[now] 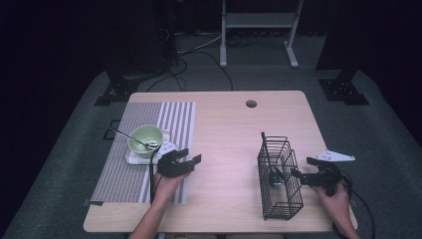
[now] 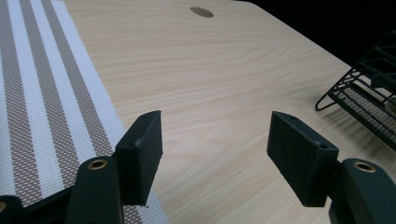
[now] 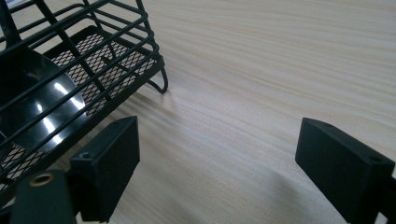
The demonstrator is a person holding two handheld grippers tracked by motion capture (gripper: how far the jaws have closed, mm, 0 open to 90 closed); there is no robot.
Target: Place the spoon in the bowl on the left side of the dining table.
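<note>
At the table's nine o'clock, the green bowl [image 1: 146, 137] sat on the striped mat [image 1: 124, 169], a utensil inside. The left gripper [image 1: 185, 160] hung beside it, jaws apart and empty, apparently freed. At three o'clock, the right gripper [image 1: 302, 171], open, flanked the wire basket [image 1: 279, 196], perhaps steadying it.

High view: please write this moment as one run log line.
left hand-held gripper: open, empty | right hand-held gripper: open, beside wire basket | bowl: on mat

Bare table [image 1: 229, 149] lies open between the bowl [image 1: 145, 138] on the left and the wire basket [image 1: 279, 177] on the right.
</note>
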